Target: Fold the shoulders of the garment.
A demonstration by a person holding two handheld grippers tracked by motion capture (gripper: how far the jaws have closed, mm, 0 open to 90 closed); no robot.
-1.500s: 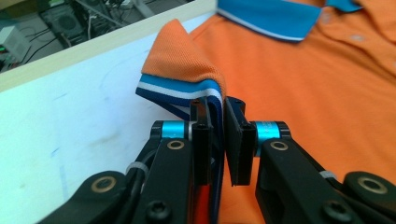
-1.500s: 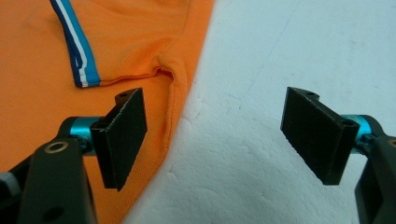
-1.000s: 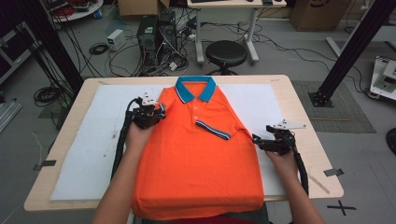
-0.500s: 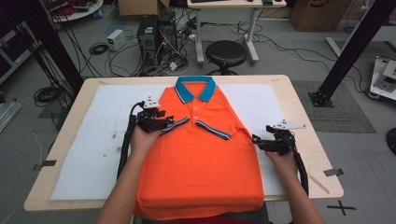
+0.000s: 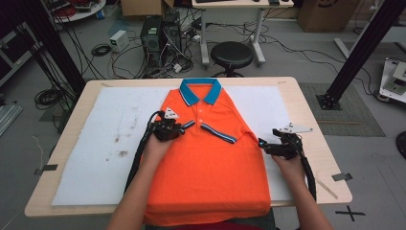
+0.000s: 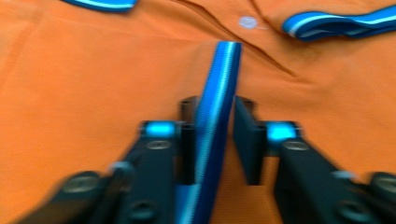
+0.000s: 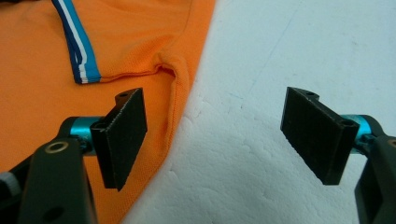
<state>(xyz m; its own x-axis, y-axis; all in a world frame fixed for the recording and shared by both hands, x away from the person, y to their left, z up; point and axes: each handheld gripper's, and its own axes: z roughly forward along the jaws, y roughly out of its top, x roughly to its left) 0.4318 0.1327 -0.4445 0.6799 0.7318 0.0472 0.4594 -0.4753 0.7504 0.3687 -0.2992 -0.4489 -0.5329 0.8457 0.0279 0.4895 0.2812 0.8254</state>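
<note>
An orange polo shirt point(image 5: 210, 163) with a blue collar point(image 5: 201, 91) lies flat, front up, on the table. Its right sleeve is folded in, the striped blue cuff point(image 5: 219, 133) lying across the chest. My left gripper point(image 5: 184, 129) rests on the left chest. Its jaws have just been closing and now hold the left sleeve's striped cuff point(image 6: 217, 93) on edge between the pads. My right gripper point(image 5: 262, 143) stands open at the shirt's right edge, one pad over orange cloth point(image 7: 42, 116) and the other over the white sheet point(image 7: 261, 60).
A white foam sheet point(image 5: 110, 143) covers most of the wooden table point(image 5: 311, 96) under the shirt. Behind the table stand a black stool point(image 5: 232, 55), computer cases and loose cables on the floor. The shirt's hem hangs over the near edge.
My left gripper has moved right and nearer to me, over the shirt's chest, bringing the left sleeve cuff in with it. The right gripper has stayed put.
</note>
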